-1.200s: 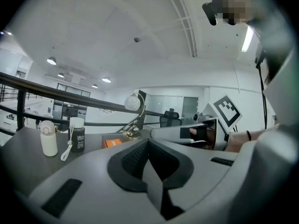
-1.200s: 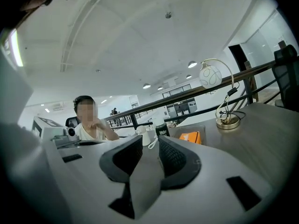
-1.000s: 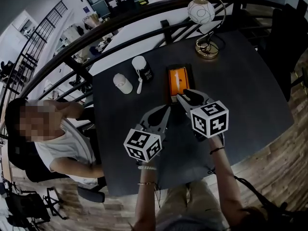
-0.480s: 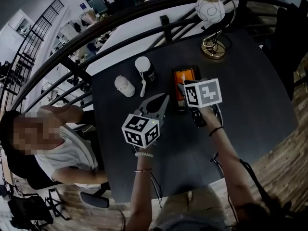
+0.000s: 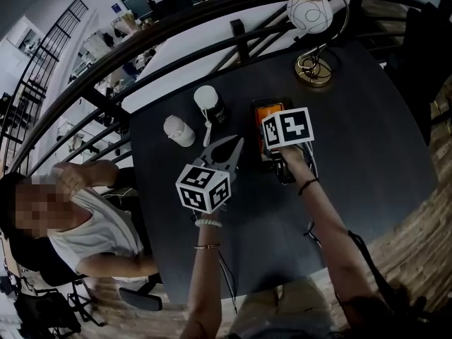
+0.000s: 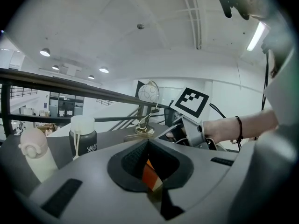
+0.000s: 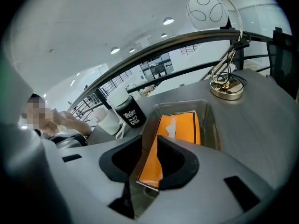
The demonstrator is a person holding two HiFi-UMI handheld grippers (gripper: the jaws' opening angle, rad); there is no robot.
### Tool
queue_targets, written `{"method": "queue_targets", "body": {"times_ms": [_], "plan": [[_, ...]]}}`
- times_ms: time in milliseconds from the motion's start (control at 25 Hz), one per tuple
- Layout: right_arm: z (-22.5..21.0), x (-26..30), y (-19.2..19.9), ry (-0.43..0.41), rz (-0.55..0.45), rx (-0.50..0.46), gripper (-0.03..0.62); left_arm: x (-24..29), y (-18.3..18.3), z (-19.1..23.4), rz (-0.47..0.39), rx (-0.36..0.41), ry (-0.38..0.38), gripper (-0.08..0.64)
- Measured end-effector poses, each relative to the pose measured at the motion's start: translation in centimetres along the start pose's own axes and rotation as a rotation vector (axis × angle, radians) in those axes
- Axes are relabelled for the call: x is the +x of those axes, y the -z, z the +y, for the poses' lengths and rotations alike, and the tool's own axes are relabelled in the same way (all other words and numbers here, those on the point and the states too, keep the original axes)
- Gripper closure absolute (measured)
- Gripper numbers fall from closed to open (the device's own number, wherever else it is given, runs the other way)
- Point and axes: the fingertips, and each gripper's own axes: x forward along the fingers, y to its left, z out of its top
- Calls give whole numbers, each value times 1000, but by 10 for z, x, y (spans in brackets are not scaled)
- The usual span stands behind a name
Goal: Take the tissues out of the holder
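Observation:
An orange tissue pack lies in a dark rectangular holder at the middle of the black table. My right gripper is down at the holder's near end, shut on the near edge of the pack, beside the holder's left wall. In the head view its marker cube hides the jaws and most of the holder. My left gripper points at the holder from the left, close to it but apart. It is shut and holds nothing; some orange shows past its jaws.
A black bottle with a white lid and a white bottle stand left of the holder. A globe lamp on a brass base stands at the back right. A railing runs behind the table, and a seated person is at the left.
My right gripper has moved forward and down onto the holder, so its cube now covers it. The left gripper has edged forward and to the left. The seated person's arm has shifted.

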Motion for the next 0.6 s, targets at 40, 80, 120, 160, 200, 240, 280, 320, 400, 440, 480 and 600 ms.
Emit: {"method": "queue_targets", "body": {"times_ms": [40, 80, 120, 160, 200, 240, 280, 320, 400, 440, 480, 600], "plan": [[-2, 3, 1, 10, 14, 3, 486, 2, 1, 2, 3, -1, 0, 552], [-4, 6, 3, 22, 28, 7, 486, 3, 1, 3, 8, -2, -1, 552], [-7, 9, 5, 33, 42, 14, 486, 3, 2, 4, 12, -2, -1, 552], [-9, 13, 7, 41, 54, 21, 486, 4, 2, 6, 15, -3, -2, 552], [-11, 16, 9, 46, 64, 26, 486, 4, 3, 8, 17, -5, -2, 552], [-12, 20, 11, 49, 72, 28, 486, 4, 4, 10, 18, -6, -3, 552], [-13, 23, 12, 53, 79, 26, 486, 4, 6, 11, 20, -7, -4, 552], [-13, 25, 13, 58, 86, 22, 486, 4, 7, 13, 22, -9, -4, 552], [-12, 29, 15, 63, 106, -1, 488, 4, 11, 15, 26, -13, -4, 552], [-10, 30, 15, 65, 119, -20, 488, 4, 13, 16, 29, -17, -4, 552], [-9, 32, 15, 67, 130, -41, 491, 5, 15, 16, 32, -21, -4, 552], [-8, 35, 15, 73, 136, -106, 545, 6, 21, 17, 39, -33, -4, 552]]}}
